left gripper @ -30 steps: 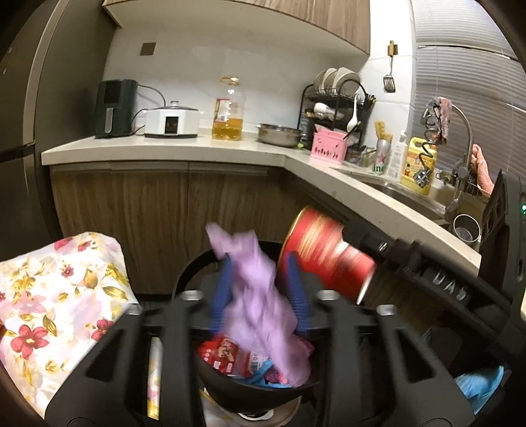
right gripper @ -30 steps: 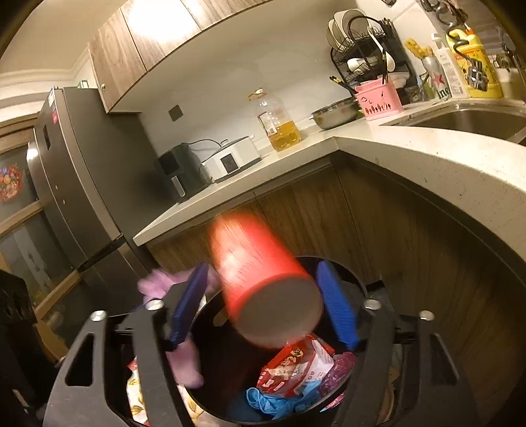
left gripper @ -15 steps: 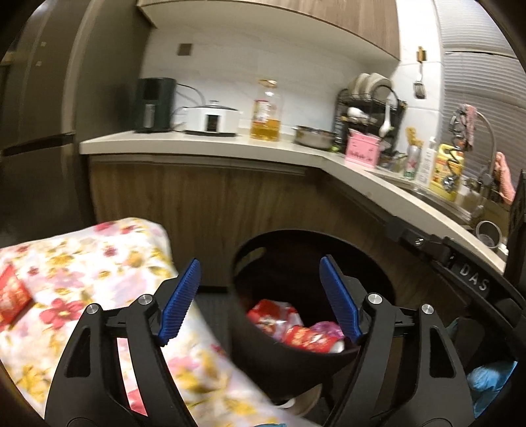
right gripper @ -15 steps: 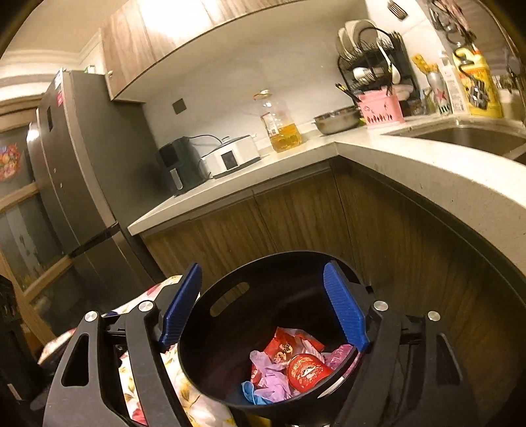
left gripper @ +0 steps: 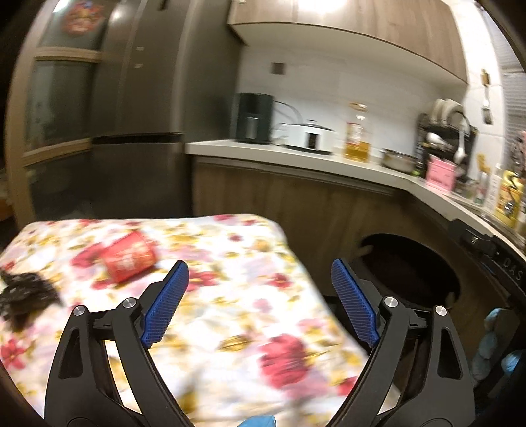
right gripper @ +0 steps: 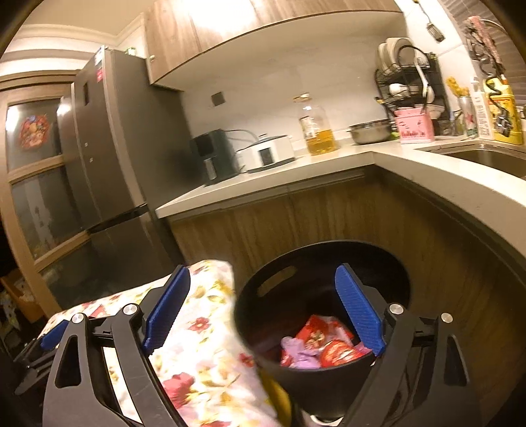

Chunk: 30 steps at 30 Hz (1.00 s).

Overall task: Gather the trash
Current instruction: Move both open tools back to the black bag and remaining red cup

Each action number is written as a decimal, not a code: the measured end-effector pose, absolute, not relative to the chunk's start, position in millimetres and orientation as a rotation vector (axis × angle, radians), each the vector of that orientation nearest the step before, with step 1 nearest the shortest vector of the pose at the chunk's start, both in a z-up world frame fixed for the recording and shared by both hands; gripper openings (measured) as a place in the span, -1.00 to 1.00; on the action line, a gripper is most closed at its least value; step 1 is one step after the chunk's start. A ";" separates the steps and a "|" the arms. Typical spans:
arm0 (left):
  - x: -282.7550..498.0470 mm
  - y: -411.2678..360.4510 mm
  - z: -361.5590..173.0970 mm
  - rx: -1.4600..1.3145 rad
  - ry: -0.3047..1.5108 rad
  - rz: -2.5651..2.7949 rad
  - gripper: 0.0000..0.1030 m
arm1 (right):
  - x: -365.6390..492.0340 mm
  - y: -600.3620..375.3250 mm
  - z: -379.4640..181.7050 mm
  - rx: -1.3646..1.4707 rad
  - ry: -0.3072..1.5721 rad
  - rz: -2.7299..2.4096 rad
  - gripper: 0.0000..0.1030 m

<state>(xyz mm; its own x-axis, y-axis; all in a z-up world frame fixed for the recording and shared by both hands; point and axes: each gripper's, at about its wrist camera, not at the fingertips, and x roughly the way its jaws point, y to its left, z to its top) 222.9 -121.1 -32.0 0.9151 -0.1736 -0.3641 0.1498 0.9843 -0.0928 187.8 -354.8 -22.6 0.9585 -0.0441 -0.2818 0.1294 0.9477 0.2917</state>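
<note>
- A black crumpled scrap (left gripper: 24, 297) lies at the far left of the floral tabletop (left gripper: 230, 312); it looks light and soft, so pinch its bulk.
- The red cup (left gripper: 130, 256) lies tipped beside it, light and crushable; take it across the body.
- The left gripper (left gripper: 259, 302) has its fingers wide apart, empty.
- The right gripper (right gripper: 263, 312) is likewise spread and empty over the black bin (right gripper: 263, 315).

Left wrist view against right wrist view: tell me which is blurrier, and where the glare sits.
Left wrist view: heavy motion smear across the flowered cloth and the red can; only the left gripper is crisp. Right wrist view: sharper, the black bin and its trash readable. Both views: glare blows out the upper cabinets, and the fisheye bends the counter.
</note>
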 end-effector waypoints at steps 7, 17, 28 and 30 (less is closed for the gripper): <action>199.4 -59.0 -41.1 -0.035 0.365 0.021 0.73 | 194.9 -304.6 -27.9 0.260 0.292 0.008 0.84; 179.3 40.3 -48.6 -0.071 0.364 0.255 0.73 | 209.2 -236.9 -31.4 0.218 0.315 0.127 0.89; 187.1 106.6 -61.6 -0.117 0.388 0.363 0.73 | 234.5 -164.2 -38.4 0.112 0.334 0.240 0.89; 191.8 112.9 -64.3 -0.129 0.400 0.371 0.73 | 241.9 -152.5 -40.4 0.083 0.331 0.263 0.89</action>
<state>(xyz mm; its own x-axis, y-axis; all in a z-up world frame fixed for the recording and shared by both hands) 191.8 112.9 -64.3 0.8547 0.3270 -0.4032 -0.3774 0.9247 -0.0501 241.9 -152.5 -40.4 0.9121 0.2686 -0.3098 -0.2415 0.9625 0.1233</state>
